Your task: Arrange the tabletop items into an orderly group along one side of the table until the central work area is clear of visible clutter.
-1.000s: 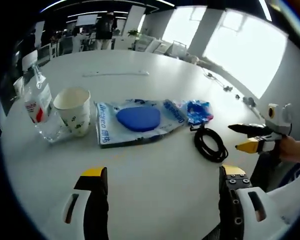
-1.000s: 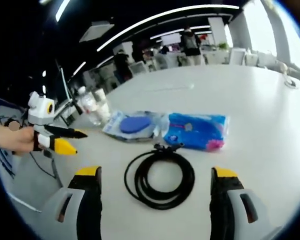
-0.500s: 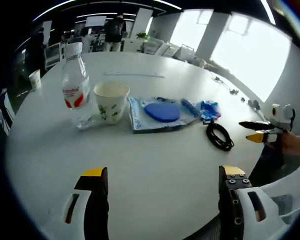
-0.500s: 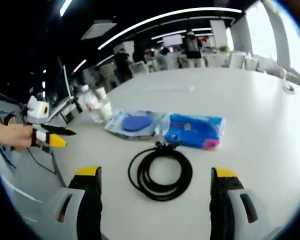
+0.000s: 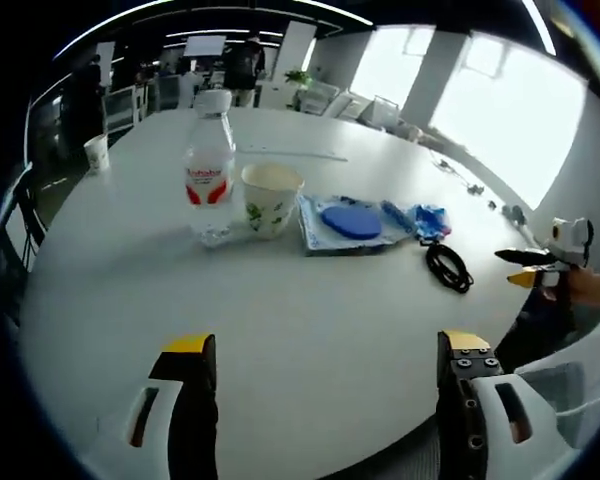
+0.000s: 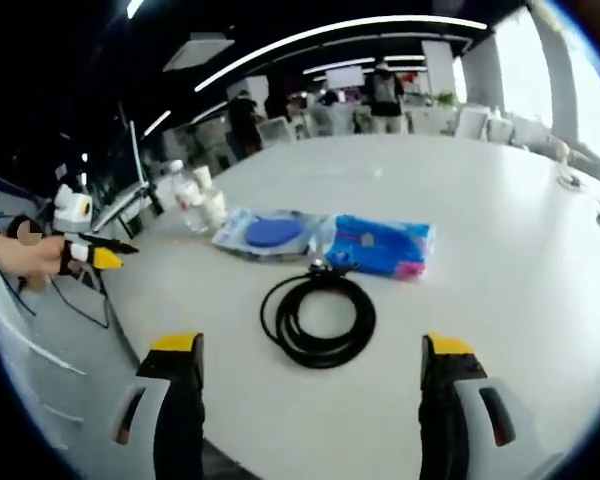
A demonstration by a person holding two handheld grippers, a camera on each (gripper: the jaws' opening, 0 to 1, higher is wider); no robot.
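Nothing is picked up yet: both the left gripper (image 5: 320, 385) and the right gripper (image 6: 310, 385) hang wide open and empty over the table (image 5: 280, 300).

At centre frame in the left gripper view stand the bottle (image 5: 210, 170) and cup (image 5: 269, 198), with the blue pouch (image 5: 352, 222) to their right.

The cable (image 6: 318, 318) lies centre frame before the right jaws, touching the blue pack (image 6: 380, 246); it looks the likeliest first grab, unobstructed.

On the white bench (image 5: 310, 320), a water bottle (image 5: 210, 168), a paper cup (image 5: 270, 198), a clear packet with a blue disc (image 5: 351, 221), a blue pouch (image 5: 430, 219) and a coiled black cable (image 5: 448, 267) lie in 1 row, beyond the left tongs' (image 5: 325, 375) parted jaws.
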